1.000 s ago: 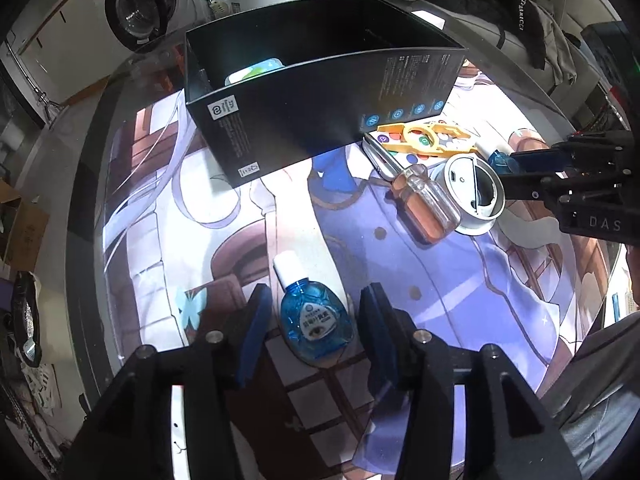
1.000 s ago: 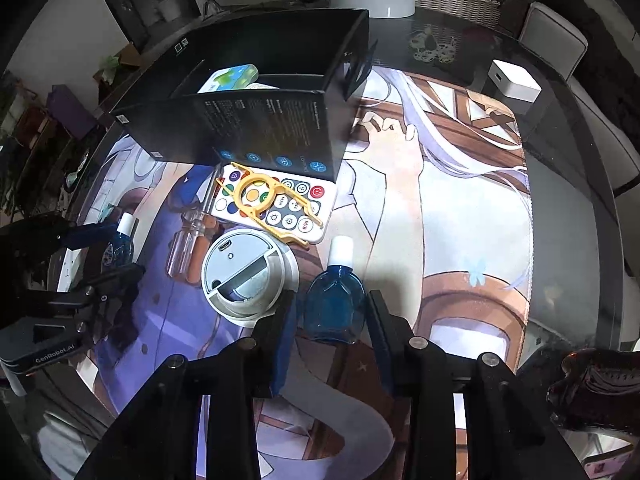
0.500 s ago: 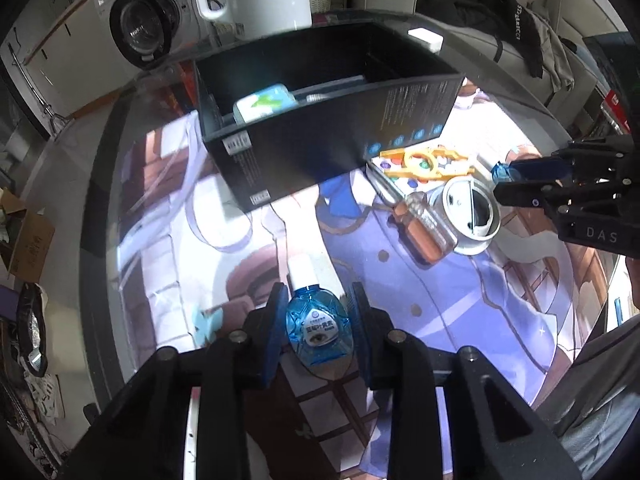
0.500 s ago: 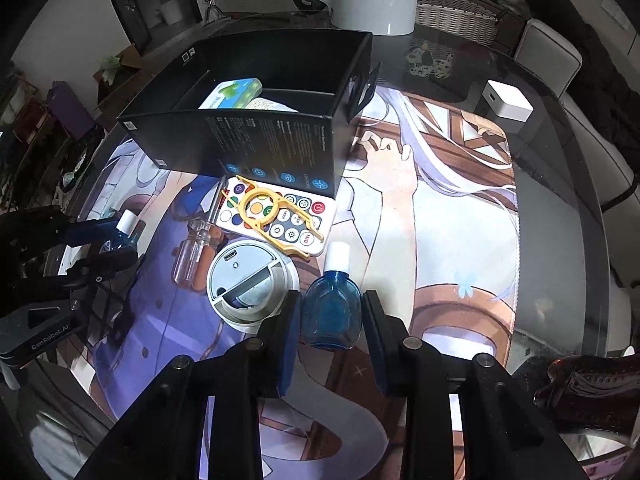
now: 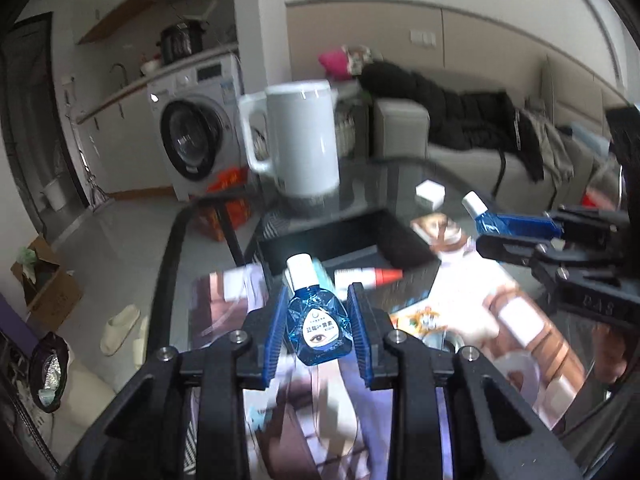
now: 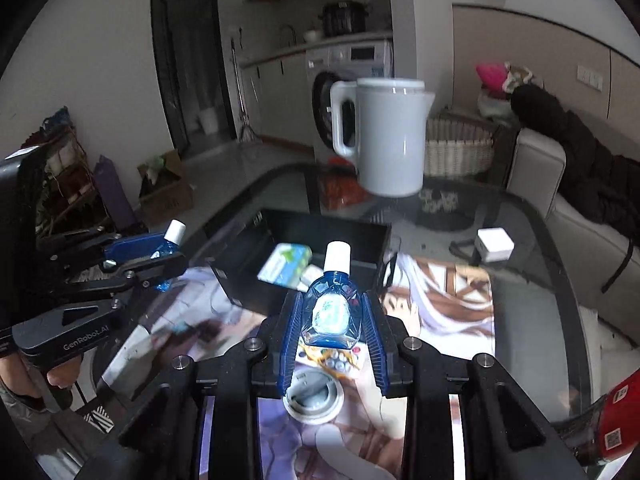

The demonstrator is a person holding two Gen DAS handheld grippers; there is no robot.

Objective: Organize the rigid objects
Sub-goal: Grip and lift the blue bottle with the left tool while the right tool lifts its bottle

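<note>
My left gripper (image 5: 318, 312) is shut on a blue eye-drop bottle (image 5: 318, 330) with a white cap, held in the air in front of the open black box (image 5: 360, 240). My right gripper (image 6: 331, 314) is shut on a second blue eye-drop bottle (image 6: 331, 308), also lifted, just before the same box (image 6: 312, 240). Each gripper shows in the other's view, left gripper (image 6: 152, 258), right gripper (image 5: 508, 236). The box holds a green-and-white pack (image 6: 285, 262).
A white kettle (image 6: 386, 136) stands on the glass table behind the box. A white round lid (image 6: 314, 396), a remote with coloured buttons (image 6: 340, 358) and a white charger (image 6: 495, 244) lie on the printed mat. A red-tipped item (image 5: 368, 276) lies at the box.
Both grippers have lifted their bottles off the mat and tilted upward toward the box. The view has swung from looking down at the table to looking across it.
</note>
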